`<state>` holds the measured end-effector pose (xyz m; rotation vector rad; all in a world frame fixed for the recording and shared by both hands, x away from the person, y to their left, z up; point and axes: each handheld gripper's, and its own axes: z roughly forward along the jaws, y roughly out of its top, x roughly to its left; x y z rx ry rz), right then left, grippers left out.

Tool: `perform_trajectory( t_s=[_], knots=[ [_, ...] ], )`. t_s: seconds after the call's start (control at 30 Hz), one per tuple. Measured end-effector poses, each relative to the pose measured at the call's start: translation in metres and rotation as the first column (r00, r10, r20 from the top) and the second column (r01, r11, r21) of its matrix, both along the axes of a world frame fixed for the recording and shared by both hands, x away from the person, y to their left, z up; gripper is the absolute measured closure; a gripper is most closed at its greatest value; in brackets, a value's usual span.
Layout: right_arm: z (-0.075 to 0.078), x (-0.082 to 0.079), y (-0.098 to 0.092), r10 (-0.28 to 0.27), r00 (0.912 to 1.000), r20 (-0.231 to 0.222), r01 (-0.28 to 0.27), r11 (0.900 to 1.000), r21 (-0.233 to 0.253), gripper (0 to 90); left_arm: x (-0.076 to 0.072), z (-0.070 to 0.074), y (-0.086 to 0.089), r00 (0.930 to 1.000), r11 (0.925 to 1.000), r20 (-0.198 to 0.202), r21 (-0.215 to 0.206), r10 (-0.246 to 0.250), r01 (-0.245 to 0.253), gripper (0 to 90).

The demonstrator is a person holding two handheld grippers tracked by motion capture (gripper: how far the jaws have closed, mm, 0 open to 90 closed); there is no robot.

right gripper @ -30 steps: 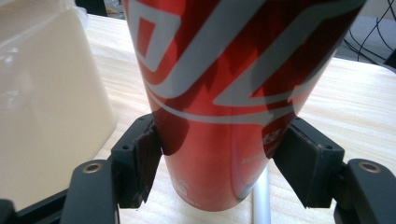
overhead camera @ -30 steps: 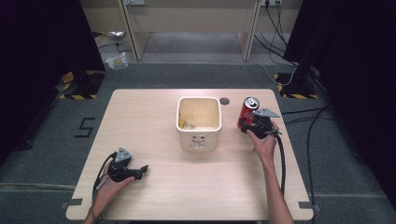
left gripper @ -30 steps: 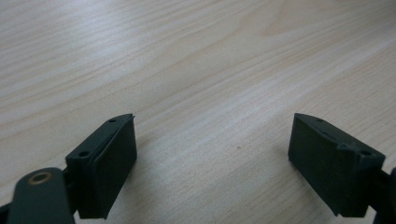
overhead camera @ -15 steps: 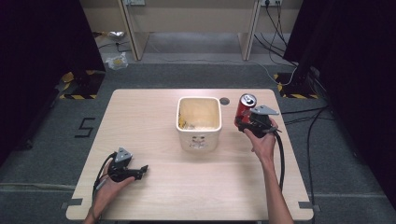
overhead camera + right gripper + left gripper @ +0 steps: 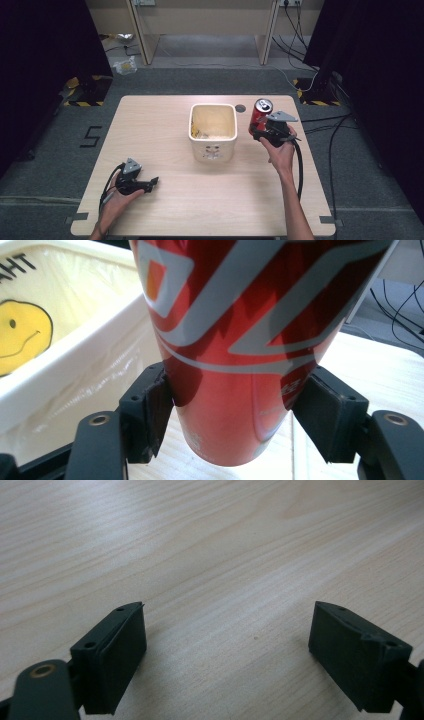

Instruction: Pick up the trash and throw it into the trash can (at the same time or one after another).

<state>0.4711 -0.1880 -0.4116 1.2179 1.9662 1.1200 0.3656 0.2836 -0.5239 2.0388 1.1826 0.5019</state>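
A red soda can with white stripes hangs upright just off the table, close to the right wall of a white bin. My right gripper is shut on the can's lower part. In the right gripper view both pads press the can low on its sides, with my right gripper at its base and the bin's wall to the left. My left gripper rests open at the table's front left. In the left gripper view my left gripper has bare wood between its jaws.
The bin is lined with a clear bag and has a yellow smiley sticker on the inside. The wooden table has a round cable hole behind the bin. Cables trail off the right side.
My right gripper has carried the can slightly up and to the left, closer to the bin. The left gripper has stayed put.
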Motion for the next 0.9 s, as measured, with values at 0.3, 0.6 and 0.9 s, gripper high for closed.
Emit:
perform_trajectory(
  t_s=[0.3, 0.6, 0.9],
  knots=[
    [0.022, -0.002, 0.003, 0.002, 0.9997, 0.024, -0.002, 1.000, -0.017, 34.0, 0.000, 0.000, 0.000, 1.0000, 1.0000, 0.000, 0.000, 0.000, 0.000, 14.5],
    [0.047, -0.004, 0.005, 0.009, 0.9997, 0.021, -0.009, 1.000, -0.015, 33.9, 0.000, 0.000, 0.000, 1.0000, 1.0000, 0.000, 0.000, 0.000, 0.000, 14.4],
    [0.063, -0.004, 0.012, 0.042, 0.9986, 0.031, -0.042, 0.999, -0.013, 34.0, 0.000, 0.000, 0.000, 1.0000, 1.0000, 0.000, 0.000, 0.000, 0.000, 14.4]
  ],
)
